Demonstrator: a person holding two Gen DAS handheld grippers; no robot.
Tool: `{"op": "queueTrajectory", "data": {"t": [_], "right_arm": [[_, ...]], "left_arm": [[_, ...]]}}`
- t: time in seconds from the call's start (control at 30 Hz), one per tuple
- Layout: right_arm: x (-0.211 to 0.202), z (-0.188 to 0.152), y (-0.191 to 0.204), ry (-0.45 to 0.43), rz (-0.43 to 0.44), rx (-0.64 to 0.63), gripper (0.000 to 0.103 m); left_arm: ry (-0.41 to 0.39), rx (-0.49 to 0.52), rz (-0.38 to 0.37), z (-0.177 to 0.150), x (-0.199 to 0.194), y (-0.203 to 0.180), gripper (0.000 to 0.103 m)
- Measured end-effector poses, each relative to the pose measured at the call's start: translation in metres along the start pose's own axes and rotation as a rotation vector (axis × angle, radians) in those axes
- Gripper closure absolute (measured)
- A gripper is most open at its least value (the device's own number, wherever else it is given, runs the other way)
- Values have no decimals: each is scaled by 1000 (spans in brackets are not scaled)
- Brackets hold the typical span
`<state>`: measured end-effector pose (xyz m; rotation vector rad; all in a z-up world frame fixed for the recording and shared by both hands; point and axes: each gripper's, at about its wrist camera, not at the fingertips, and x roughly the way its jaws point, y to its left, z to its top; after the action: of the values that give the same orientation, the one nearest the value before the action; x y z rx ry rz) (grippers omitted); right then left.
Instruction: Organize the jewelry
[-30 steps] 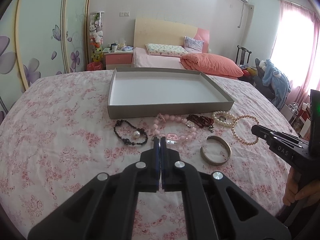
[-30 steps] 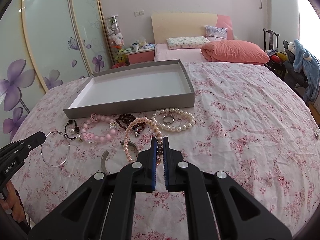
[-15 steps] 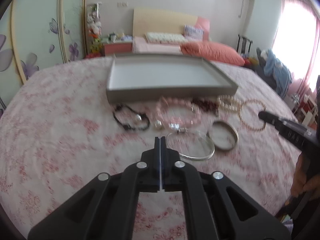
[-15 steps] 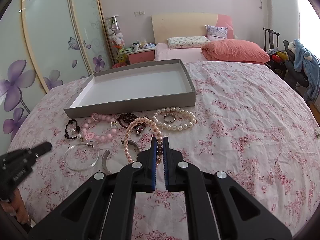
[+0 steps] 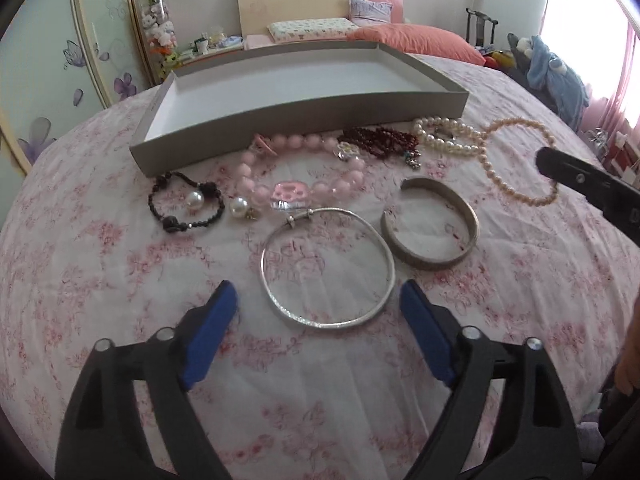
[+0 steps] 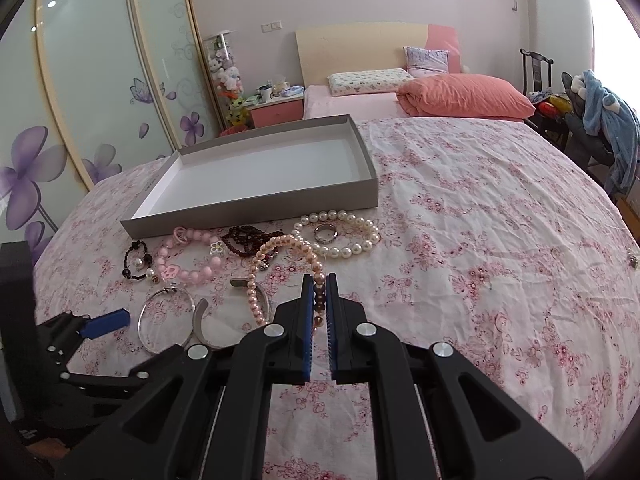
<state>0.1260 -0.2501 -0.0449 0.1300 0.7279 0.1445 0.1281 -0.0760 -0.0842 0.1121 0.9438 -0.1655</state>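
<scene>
An empty grey tray [image 5: 304,120] [image 6: 256,210] sits on the floral cloth. In front of it lie a black cord bracelet [image 5: 186,204], a pink bead bracelet [image 5: 304,168], dark red beads [image 5: 380,142], a white pearl bracelet [image 6: 340,236] with a ring [image 6: 325,234] inside, a wide silver cuff [image 5: 432,224] and a thin silver bangle [image 5: 328,268]. My left gripper [image 5: 320,304] is open and empty, with its fingers either side of the bangle's near edge. My right gripper [image 6: 319,292] is shut on the pink pearl strand [image 6: 280,264].
The table is round, and its edge curves away at left and right. A loose pearl earring [image 5: 240,206] lies beside the black bracelet. A bed with an orange pillow [image 6: 464,96] and a nightstand [image 6: 276,110] stand beyond.
My left gripper let go of the thin silver bangle, which now lies on the cloth, and opened wide. My right gripper stayed shut on the pink pearl strand.
</scene>
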Motion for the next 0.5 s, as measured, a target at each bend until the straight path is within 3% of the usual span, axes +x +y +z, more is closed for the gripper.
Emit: {"op": "queueTrajectory", "data": {"t": [0.23, 0.33, 0.5], "right_arm": [[1, 1, -2, 2, 2, 9, 96], [1, 1, -2, 3, 2, 11, 96], [1, 0, 1, 6, 6, 8, 96]], "left_arm": [[1, -32, 12, 16, 14, -3, 18], [-14, -33, 15, 19, 15, -4, 30], [-19, -40, 19, 16, 11, 1, 32]]}}
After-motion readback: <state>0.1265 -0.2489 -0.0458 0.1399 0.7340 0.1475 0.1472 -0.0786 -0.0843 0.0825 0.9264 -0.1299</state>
